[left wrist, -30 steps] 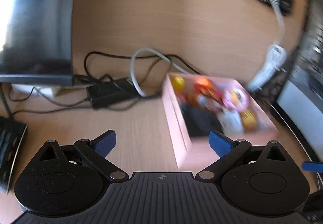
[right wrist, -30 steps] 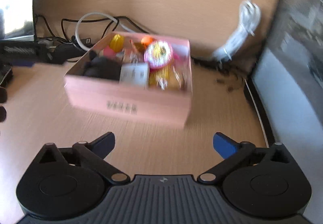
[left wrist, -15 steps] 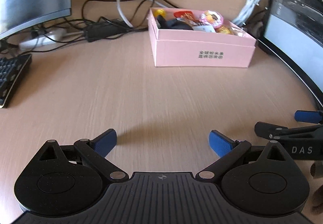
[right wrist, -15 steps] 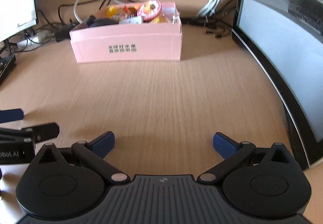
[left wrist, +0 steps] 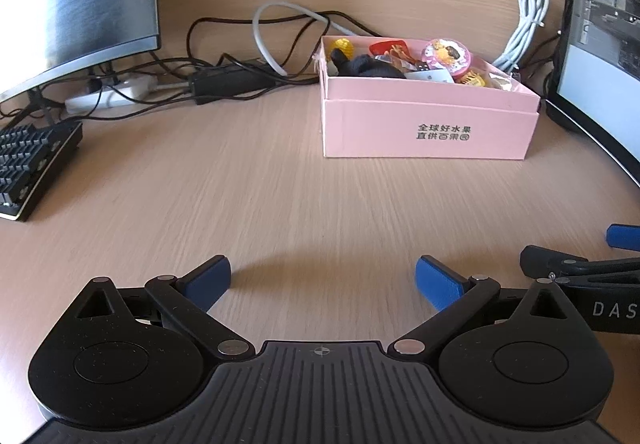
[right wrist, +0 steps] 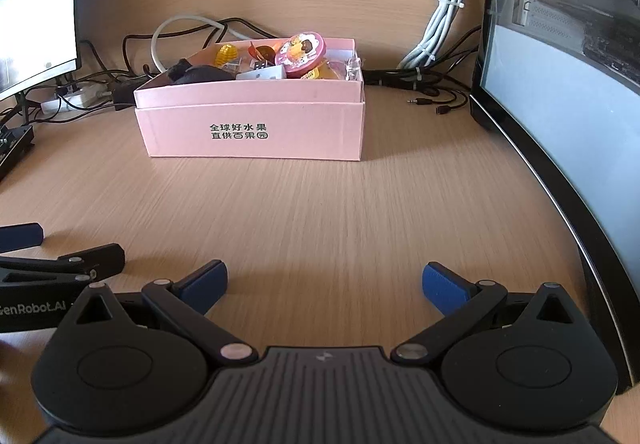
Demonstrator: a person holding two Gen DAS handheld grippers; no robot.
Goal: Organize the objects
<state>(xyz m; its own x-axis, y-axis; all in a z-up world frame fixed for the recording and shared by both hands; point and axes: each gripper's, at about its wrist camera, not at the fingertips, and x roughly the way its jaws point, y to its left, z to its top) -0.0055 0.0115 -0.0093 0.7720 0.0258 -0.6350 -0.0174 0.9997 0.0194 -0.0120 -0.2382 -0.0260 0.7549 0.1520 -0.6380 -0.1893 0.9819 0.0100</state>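
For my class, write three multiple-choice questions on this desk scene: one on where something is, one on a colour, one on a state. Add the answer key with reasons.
1. Where is the round pink tin?
A. in the pink box
B. on the keyboard
C. on the bare desk

2. What colour are the gripper pads?
A. red
B. blue
C. green

3. How is the right gripper?
A. shut on a cable
B. shut, empty
C. open, empty

Key: 1 A, the tin sits atop the box's contents. 2 B, both pads show blue. 3 C, its fingers stand wide apart over bare wood.
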